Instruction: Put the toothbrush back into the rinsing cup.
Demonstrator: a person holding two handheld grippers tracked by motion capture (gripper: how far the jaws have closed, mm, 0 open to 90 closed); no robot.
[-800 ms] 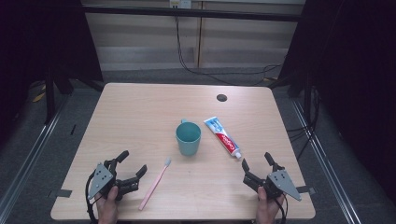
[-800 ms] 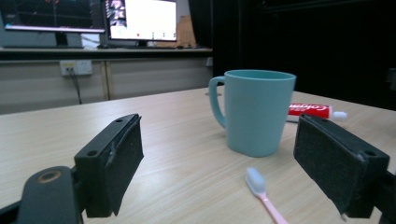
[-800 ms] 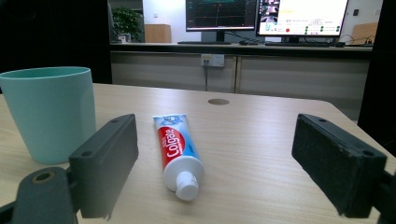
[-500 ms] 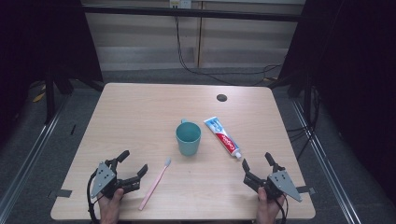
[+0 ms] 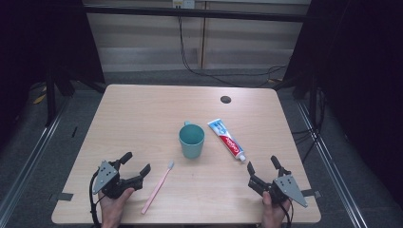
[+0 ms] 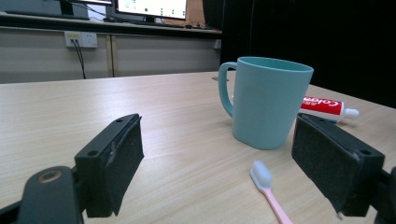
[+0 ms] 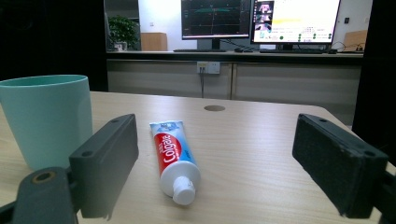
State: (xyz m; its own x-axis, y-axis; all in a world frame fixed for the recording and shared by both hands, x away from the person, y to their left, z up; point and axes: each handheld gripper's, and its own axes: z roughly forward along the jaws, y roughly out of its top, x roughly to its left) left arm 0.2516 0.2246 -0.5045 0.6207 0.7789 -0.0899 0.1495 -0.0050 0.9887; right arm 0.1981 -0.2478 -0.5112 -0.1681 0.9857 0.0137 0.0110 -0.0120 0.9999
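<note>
A teal mug (image 5: 191, 140) stands upright near the middle of the wooden table (image 5: 142, 114). Right of it lies a toothpaste tube (image 5: 226, 139), cap toward the front edge. A pink toothbrush (image 5: 157, 186) lies front-left of the mug, bristles toward it. My left gripper (image 5: 135, 164) rests open near the front left, just left of the toothbrush, with nothing between its jaws. In the left gripper view the mug (image 6: 267, 104) and toothbrush head (image 6: 261, 174) lie ahead. My right gripper (image 5: 262, 164) stands open at the front right, the tube (image 7: 173, 156) lying ahead of its jaws.
A round dark hole (image 5: 225, 99) sits in the table's far right part. Black curtains flank both sides, and cables hang behind the far edge. Monitors (image 7: 259, 18) stand on a counter beyond the table in the right gripper view.
</note>
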